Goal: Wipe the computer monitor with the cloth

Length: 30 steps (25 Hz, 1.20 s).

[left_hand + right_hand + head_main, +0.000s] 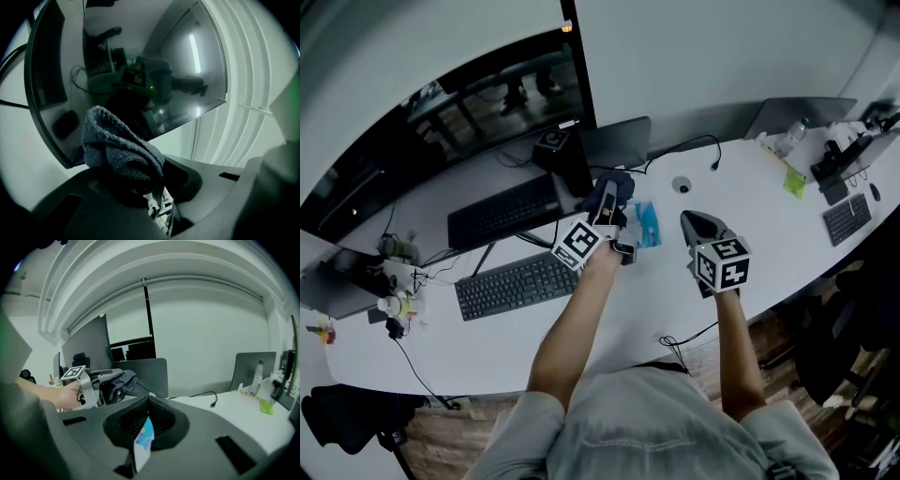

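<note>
The wide curved monitor (441, 131) stands dark at the desk's back left and fills the left gripper view as a reflecting screen (140, 61). My left gripper (609, 195) is shut on a bunched blue-grey cloth (612, 190), held up just right of the monitor's stand (565, 161). In its own view the cloth (122, 150) bulges out of the jaws (140, 187), close to the screen's lower edge but apart from it. My right gripper (692, 221) hovers shut over the desk with nothing in it; its view (147, 401) shows the left gripper (110, 380) and the cloth (123, 379).
A blue packet (648, 223) lies on the white desk (619, 309) between the grippers. Two black keyboards (517, 281) (502, 211) lie in front of the monitor. A laptop (797, 114), a bottle (794, 136) and a small keyboard (847, 217) are at the right. Cables run along the back.
</note>
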{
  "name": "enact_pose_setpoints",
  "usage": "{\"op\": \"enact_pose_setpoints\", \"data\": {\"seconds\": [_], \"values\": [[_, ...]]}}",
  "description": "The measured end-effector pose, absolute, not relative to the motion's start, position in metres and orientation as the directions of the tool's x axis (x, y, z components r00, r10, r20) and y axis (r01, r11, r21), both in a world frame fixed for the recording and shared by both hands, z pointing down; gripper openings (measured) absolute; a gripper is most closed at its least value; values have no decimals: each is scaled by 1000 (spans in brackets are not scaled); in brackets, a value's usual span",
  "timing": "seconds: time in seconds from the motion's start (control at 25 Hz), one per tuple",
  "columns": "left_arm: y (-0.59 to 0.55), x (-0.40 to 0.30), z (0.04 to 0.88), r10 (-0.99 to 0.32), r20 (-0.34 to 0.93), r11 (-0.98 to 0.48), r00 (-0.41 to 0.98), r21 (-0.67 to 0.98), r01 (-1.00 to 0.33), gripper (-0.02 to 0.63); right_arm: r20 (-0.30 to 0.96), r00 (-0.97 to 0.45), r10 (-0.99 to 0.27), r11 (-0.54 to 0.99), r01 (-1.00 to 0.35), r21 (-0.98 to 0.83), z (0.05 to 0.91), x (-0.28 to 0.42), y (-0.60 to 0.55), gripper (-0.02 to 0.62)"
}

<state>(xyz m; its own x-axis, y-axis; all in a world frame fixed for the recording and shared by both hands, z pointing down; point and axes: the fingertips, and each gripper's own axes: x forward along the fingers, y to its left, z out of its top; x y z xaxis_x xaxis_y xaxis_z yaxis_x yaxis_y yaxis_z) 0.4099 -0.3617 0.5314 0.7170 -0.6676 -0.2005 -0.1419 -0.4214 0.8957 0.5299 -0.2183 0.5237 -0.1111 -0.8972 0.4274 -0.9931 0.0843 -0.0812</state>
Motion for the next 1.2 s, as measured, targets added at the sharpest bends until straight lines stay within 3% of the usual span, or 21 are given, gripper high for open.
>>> {"op": "enact_pose_setpoints", "data": {"seconds": [0.48,0.92,1.2], "values": [[-351,409,443,-570,-328,-580,754,810,-87,63,374,-90,-923,65,-995,-79,499,528,-207,2],[-339,409,391,-362,-291,-713,885,698,-62,63,342,-99,-934,71,-993,-94,487,513,-203,2],[-335,406,351,-342,-311,-750,887,659,-58,63,338,-102,-936,71,-992,-103,474,510,-198,2]]}}
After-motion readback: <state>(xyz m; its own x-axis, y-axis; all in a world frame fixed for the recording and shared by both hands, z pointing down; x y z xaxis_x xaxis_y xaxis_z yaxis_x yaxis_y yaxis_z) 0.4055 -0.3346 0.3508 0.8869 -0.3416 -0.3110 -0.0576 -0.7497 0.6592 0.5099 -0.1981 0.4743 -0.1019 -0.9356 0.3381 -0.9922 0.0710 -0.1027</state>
